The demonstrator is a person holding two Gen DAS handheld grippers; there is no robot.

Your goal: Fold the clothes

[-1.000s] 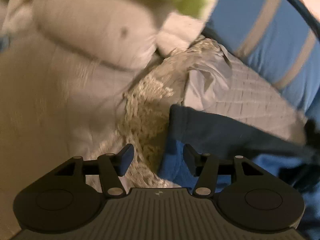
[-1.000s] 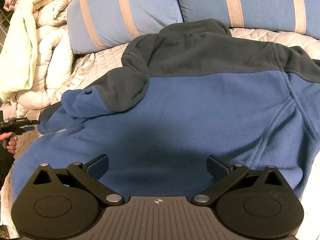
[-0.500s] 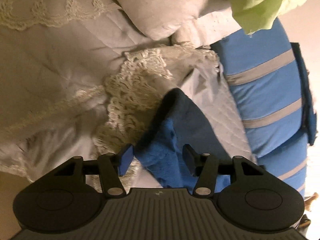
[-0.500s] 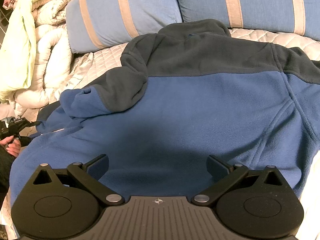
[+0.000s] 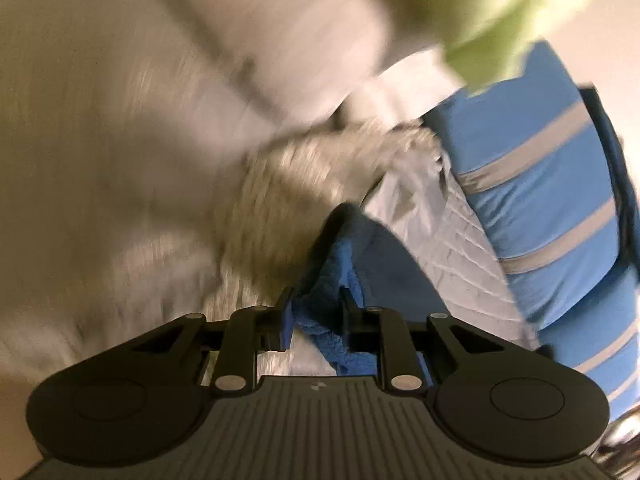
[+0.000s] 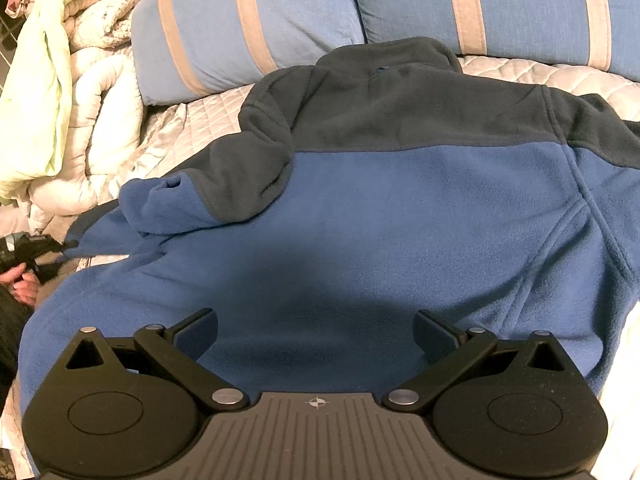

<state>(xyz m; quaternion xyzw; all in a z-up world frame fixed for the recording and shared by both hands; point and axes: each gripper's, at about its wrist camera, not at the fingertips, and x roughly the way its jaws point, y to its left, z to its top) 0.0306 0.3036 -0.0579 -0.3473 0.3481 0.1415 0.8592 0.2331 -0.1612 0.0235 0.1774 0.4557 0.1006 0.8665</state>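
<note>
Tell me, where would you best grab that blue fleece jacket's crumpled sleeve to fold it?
Probably at the cuff end of the sleeve, coming from the jacket's outer side: that thin loose edge fits between jaws. The left gripper is closing on it there.

Striped blue pillows [image 6: 248, 28] — cream comforter [image 6: 96, 120] beside them.

The fleece jacket [image 6: 400, 220] is mid-blue with a dark charcoal yoke and collar, the 2 blue pillows [image 6: 256, 28] carry tan vertical stripes, the quilted bedspread [image 6: 208, 120] is pale cream with diamond stitching, and the bunched blanket [image 6: 36, 92] is pale lime green.
</note>
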